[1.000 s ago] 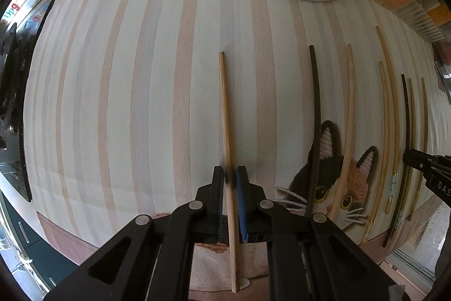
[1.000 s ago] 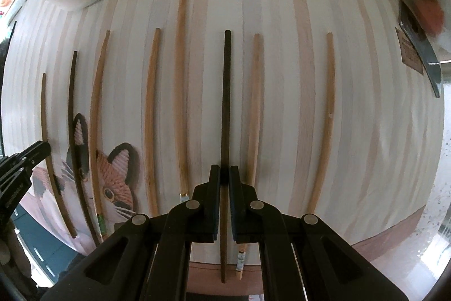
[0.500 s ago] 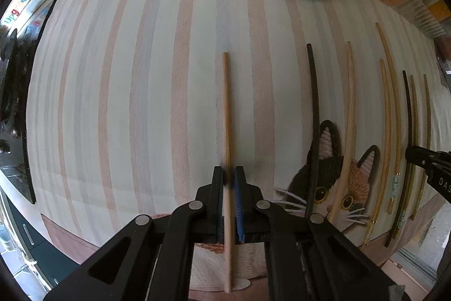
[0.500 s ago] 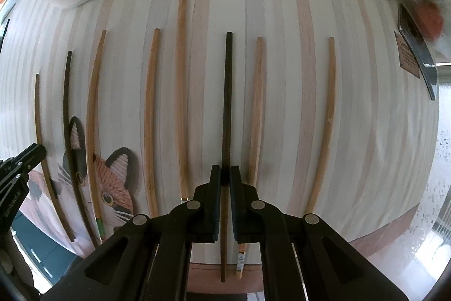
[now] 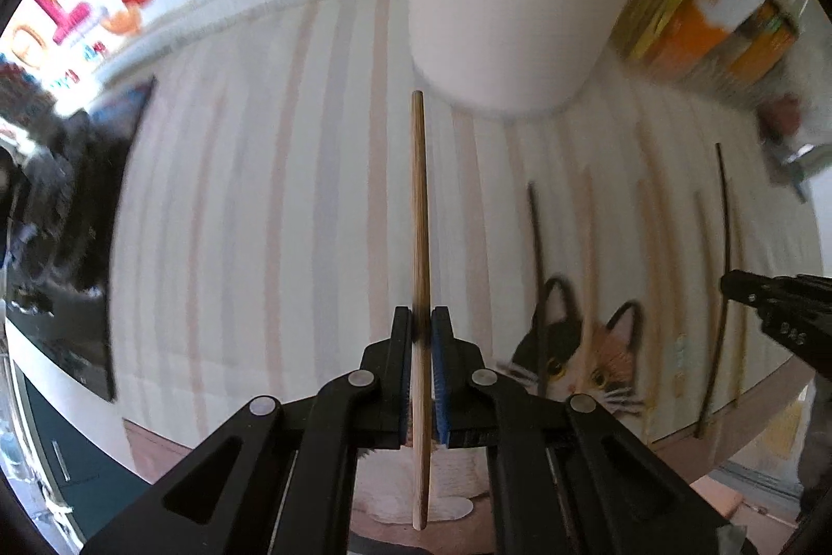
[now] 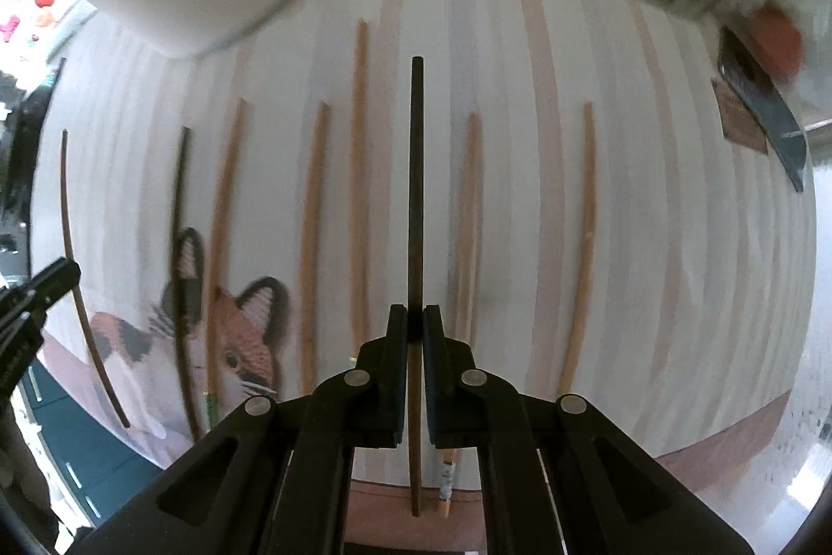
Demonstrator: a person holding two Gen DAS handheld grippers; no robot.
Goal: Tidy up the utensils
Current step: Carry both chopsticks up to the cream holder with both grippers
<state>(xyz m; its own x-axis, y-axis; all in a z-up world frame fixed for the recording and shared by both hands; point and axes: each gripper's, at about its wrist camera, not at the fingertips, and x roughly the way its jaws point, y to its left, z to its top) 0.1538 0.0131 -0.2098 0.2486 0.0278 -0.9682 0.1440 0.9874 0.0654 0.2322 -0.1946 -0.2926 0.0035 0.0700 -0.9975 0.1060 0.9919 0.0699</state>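
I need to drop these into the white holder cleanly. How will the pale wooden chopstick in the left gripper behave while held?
The pale chopstick looks straight and stiff, so it probably won't sag. Pinched well below its middle by the left gripper, it may pivot. It looks round and could roll if released.

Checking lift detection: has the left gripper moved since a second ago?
Yes. The left gripper, shut on the light chopstick, rose away from the striped mat, which looks farther off.
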